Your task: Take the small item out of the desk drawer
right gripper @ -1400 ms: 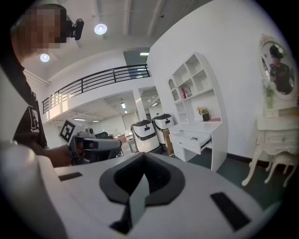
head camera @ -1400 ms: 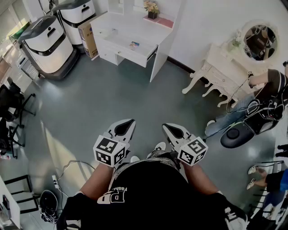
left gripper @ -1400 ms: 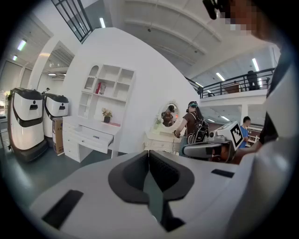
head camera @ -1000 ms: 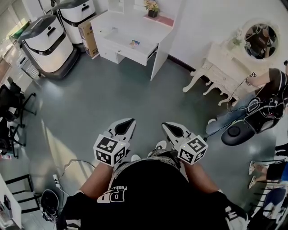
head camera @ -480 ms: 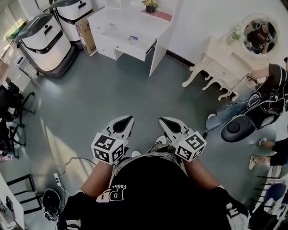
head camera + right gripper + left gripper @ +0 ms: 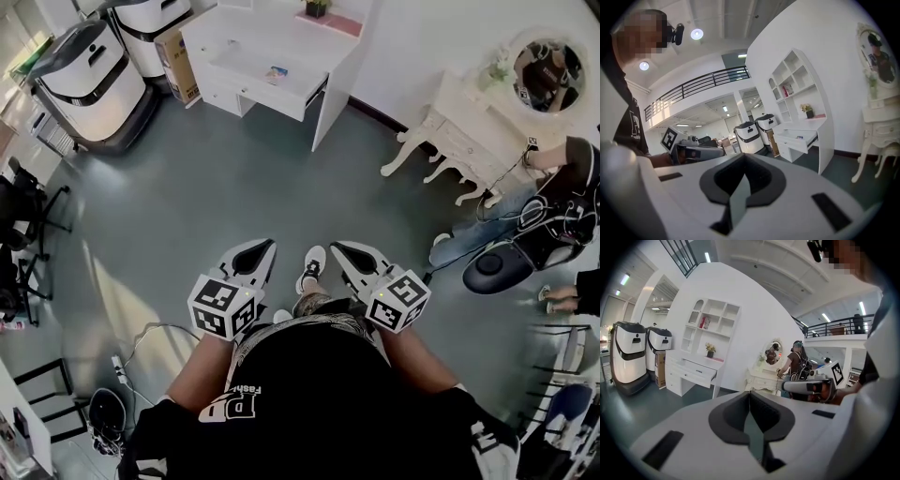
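**Well short of the desk, both claws shut and empty**

Left of the white desk point(image 6: 272, 37), two white-and-grey machines point(image 6: 94, 80) are parked, and a cardboard box point(image 6: 181, 67) is set just beside the desk's left end. At the desk's front the drawer point(image 6: 272, 92) is seen standing open, and the small item point(image 6: 277, 72), bluish in colour, is lying inside it. Across the grey floor point(image 6: 234, 178), well apart from the desk and close to the person's body, the left gripper point(image 6: 255, 258) is held level; its jaws are pressed together and nothing is caught between them. A white shoe point(image 6: 311, 262) is seen between the two tools. Beside it, equally far from the desk, the right gripper point(image 6: 354, 255) is held with its jaws likewise closed on nothing. Right of the desk, an ornate white dressing table point(image 6: 459, 131) with a round mirror point(image 6: 548, 80) is placed against the wall, and a seated person point(image 6: 553, 216) is seen near it.
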Demonstrator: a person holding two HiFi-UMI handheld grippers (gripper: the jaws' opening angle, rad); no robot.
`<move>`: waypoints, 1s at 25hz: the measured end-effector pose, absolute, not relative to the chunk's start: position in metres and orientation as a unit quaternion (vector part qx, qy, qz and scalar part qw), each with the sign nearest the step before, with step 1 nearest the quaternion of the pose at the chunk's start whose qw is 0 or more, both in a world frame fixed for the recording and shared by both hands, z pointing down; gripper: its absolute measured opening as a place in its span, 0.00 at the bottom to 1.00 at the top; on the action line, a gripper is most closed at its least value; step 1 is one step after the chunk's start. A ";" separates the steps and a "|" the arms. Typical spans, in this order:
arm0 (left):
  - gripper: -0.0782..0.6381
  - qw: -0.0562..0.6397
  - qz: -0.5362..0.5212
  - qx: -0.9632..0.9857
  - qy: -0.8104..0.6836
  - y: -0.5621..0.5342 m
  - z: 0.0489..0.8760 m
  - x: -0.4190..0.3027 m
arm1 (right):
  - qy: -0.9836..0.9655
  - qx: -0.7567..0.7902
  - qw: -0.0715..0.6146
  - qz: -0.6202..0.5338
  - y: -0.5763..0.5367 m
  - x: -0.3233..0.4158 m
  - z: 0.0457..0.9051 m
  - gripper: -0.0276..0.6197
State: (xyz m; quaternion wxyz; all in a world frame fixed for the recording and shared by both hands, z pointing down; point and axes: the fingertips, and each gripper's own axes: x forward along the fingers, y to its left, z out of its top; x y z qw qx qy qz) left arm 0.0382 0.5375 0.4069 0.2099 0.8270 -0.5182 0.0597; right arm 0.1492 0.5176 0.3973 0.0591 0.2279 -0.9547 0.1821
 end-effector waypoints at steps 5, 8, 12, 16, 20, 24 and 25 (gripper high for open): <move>0.13 0.217 0.072 0.820 -0.524 0.519 0.412 0.030 | -0.952 0.234 0.051 0.192 0.485 0.144 0.398 0.06; 0.13 0.214 0.074 0.816 -0.531 0.500 0.409 0.020 | -0.952 0.233 0.051 0.192 0.462 0.135 0.397 0.06; 0.13 0.216 0.073 0.810 -0.540 0.469 0.409 0.007 | -0.954 0.225 0.048 0.190 0.429 0.121 0.395 0.06; 0.13 0.220 0.069 0.806 -0.545 0.433 0.409 0.001 | -0.956 0.220 0.050 0.189 0.390 0.113 0.395 0.06; 0.13 0.221 0.071 0.804 -0.548 0.397 0.411 -0.006 | -0.956 0.218 0.045 0.190 0.351 0.106 0.394 0.06; 0.13 0.225 0.077 0.802 -0.549 0.360 0.417 -0.007 | -0.954 0.219 0.036 0.201 0.311 0.107 0.397 0.06; 0.13 0.225 0.078 0.801 -0.549 0.350 0.416 -0.006 | -0.953 0.218 0.036 0.205 0.301 0.107 0.399 0.06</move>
